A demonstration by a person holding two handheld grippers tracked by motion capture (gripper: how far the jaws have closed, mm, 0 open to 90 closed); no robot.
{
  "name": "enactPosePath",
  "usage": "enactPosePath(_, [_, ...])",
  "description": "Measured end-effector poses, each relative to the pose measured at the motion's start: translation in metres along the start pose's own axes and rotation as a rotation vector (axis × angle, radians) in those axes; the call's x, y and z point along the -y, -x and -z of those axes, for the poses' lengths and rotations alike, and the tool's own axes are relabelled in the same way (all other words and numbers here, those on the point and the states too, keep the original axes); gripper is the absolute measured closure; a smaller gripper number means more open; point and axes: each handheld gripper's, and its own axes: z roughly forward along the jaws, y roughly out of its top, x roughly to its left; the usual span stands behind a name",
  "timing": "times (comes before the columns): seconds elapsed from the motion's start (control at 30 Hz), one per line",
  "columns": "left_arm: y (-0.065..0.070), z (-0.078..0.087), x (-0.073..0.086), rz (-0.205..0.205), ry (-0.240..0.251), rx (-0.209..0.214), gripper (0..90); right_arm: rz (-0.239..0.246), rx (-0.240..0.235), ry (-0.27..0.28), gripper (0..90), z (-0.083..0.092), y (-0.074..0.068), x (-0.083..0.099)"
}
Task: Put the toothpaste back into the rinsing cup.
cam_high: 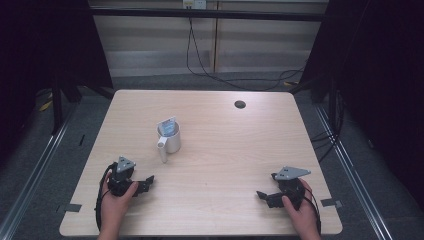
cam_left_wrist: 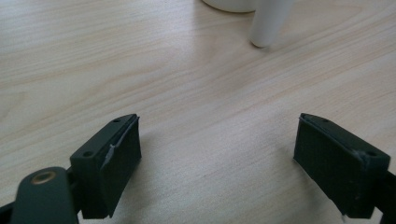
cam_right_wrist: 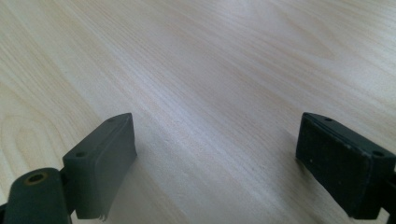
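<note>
left gripper [cam_high: 145,182] is resting low on the near-left part of the table [cam_high: 225,200], gripped by the person's left hand [cam_high: 116,202], jaws standing wide apart with bare wood between them. its nose is pointing toward the table's middle. in the left gripper view the same gripper [cam_left_wrist: 217,158] is showing both black pads spread to the frame's edges, nothing between them, and just beyond them the white mug [cam_left_wrist: 233,4] is peeking in at the top edge, its handle [cam_left_wrist: 268,23] reaching down toward the jaws but staying apart from them. right gripper [cam_high: 262,196] is sitting at the near-right, held by the right hand [cam_high: 300,212], grey three-cornered plate [cam_high: 293,172] on top, jaws likewise parted and holding nothing; the right gripper view [cam_right_wrist: 215,158] is giving pale wood grain between and beyond the open pads. moving outward: the white mug [cam_high: 170,137] is standing upright a little left of the table's centre, well apart from the right gripper and nearer the left one, handle [cam_high: 162,149] turned toward the near-left. a small packet [cam_high: 167,125] with a bluish face is standing in the mug, leaning up above the rim. farther back, a dark round hole [cam_high: 240,104] is showing in the tabletop toward the far-right. black cables [cam_high: 200,65] are trailing over the grey floor behind the table.
</note>
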Motion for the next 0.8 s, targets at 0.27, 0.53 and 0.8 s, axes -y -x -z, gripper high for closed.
enactPosePath(0.27, [0.0032, -0.0015, -0.0007, -0.029, -0.018, -0.023, 12.7, 0.002, -0.001, 0.0, 11.8, 0.0, -0.0001, 0.0])
enactPosePath(0.53, [0.0029, -0.0016, -0.0008, -0.03, -0.021, -0.025, 12.1, 0.006, 0.003, 0.0, 12.0, 0.0001, -0.0004, 0.0])
enactPosePath(0.8, [0.0028, -0.0017, -0.0008, -0.029, -0.02, -0.024, 12.0, 0.006, 0.001, 0.0, 12.0, 0.0, -0.0003, -0.0001])
